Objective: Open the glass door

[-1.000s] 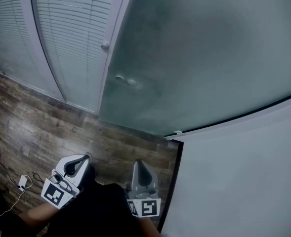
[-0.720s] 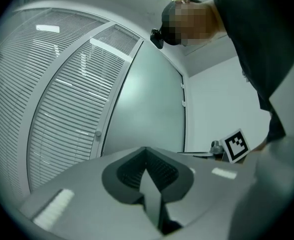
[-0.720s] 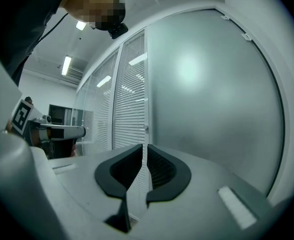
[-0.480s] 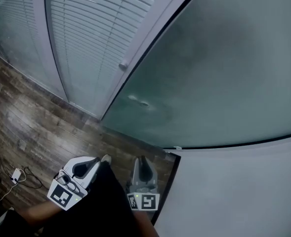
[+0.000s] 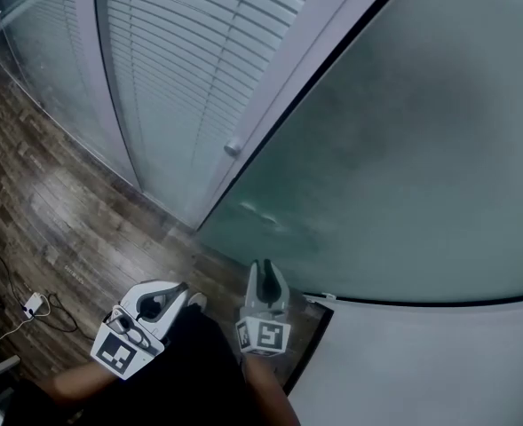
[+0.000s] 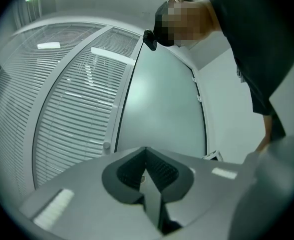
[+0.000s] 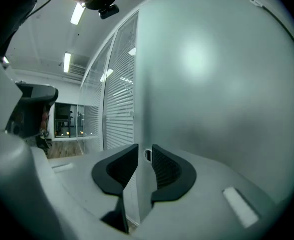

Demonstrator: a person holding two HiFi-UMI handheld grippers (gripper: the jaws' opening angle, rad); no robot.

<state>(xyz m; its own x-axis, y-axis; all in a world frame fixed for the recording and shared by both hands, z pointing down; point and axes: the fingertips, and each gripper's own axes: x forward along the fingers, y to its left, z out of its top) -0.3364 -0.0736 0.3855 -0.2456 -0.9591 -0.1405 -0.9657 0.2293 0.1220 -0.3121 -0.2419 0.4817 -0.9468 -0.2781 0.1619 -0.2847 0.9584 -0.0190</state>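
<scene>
Left fingers: the left gripper [image 6: 146, 153] has its fingers [image 6: 127, 173] closed tip to tip, with nothing between them and touching nothing.
Right fingers: the right gripper [image 7: 145, 151] has just been opening. Its pads stand a little apart and press on nothing, and the door's edge shows beyond the gap.
Hard to make out: a small fitting [image 7: 147, 155] seen through that gap is too small to name. In the head view a dark sleeve [image 5: 190, 371] covers the rear of both grippers.
Door: the glass door [image 5: 403, 140] is a frosted grey-green pane ahead of both grippers. It stands right of the slatted blinds [image 5: 181, 69] and a pale post with a round knob [image 5: 233, 148], and above a white wall [image 5: 439, 362]. It is cut off at the top and right.
</scene>
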